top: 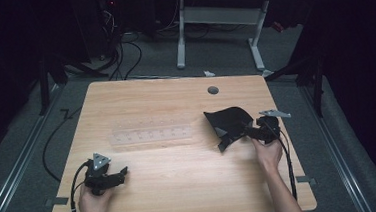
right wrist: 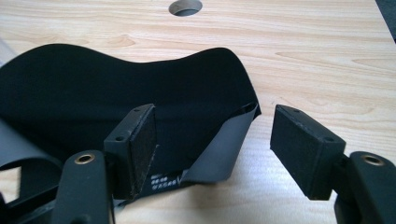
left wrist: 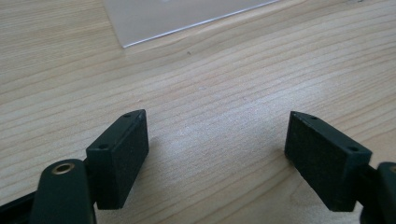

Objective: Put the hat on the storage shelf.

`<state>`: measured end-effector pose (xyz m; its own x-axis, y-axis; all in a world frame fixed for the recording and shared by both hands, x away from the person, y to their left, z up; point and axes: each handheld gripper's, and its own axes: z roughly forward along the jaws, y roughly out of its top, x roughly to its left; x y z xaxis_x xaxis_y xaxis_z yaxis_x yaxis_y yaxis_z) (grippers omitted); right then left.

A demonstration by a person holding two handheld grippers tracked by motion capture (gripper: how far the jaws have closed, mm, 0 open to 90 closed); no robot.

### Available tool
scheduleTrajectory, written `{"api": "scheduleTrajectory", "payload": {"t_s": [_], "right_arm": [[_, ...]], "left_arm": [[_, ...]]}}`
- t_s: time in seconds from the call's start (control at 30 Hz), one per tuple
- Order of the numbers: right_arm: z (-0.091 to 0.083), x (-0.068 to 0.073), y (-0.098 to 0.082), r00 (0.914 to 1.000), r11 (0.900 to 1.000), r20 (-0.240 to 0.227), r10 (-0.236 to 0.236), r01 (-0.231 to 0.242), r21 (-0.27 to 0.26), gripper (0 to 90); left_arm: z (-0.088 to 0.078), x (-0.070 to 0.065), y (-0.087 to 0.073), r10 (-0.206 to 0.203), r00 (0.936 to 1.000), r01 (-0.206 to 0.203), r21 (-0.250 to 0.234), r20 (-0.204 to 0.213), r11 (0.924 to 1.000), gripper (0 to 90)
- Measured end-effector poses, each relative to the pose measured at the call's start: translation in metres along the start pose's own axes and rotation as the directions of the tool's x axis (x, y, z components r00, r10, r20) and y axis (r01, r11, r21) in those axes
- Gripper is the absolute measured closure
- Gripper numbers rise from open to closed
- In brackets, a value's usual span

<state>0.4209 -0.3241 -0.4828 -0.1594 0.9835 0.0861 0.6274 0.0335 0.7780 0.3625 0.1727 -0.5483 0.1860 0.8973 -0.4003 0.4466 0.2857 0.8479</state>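
Right hand-held gripper (top: pixel 246 131) sits at the right side of the light wooden bench (top: pixel 181 186), its jaws spread wide and gripping nothing; in the right gripper view one pad (right wrist: pixel 144 140) lies against the edge of the black curved fabric piece with a grey lining (top: pixel 229 120), while the other pad stands clear over bare wood. That fabric piece is the largest thing on the bench apart from the clear flat plastic strip with small holes (top: pixel 150 133) lying crosswise near the middle. The fabric piece lies just ahead of the right hand-held gripper and to its left, its folded grey flap (right wrist: pixel 224 149) reaching into the gap between the jaws, its length running roughly across the gripper's line of reach. Left hand-held gripper (top: pixel 123 173) rests well apart at the near left corner, jaws open and empty over bare wood, so the right hand is plainly the nearer one for any pinch on that flap
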Motion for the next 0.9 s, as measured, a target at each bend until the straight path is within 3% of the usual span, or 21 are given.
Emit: {"api": "scheduleTrajectory", "payload": {"t_s": [0.1,0.5,0.73,0.87,0.9], "right_arm": [[0.009,-0.005,-0.002,0.9993,0.999,-0.007,0.036,-0.036,0.005,31.4],[0.025,-0.006,-0.007,0.9972,0.998,-0.050,0.056,-0.055,0.013,34.8],[0.032,-0.009,-0.009,0.9940,0.997,-0.074,0.081,-0.080,0.017,43.6],[0.036,-0.010,-0.012,0.9941,0.996,-0.074,0.080,-0.077,0.033,49.7],[0.037,-0.010,-0.013,0.9950,0.998,-0.079,0.062,-0.059,0.031,55.5]], "left_arm": [[0.000,0.000,0.000,0.000,1.0000,0.000,0.000,0.000,1.0000,22.2],[0.000,0.000,0.000,0.002,1.0000,-0.002,0.001,-0.001,1.0000,22.2],[0.000,0.000,0.000,0.002,1.0000,-0.002,0.001,-0.001,1.0000,22.2],[0.000,0.000,0.000,0.000,1.0000,0.000,0.000,-0.001,1.0000,22.2],[0.000,0.000,0.000,0.002,1.0000,-0.002,0.001,-0.001,1.0000,22.2]]}}
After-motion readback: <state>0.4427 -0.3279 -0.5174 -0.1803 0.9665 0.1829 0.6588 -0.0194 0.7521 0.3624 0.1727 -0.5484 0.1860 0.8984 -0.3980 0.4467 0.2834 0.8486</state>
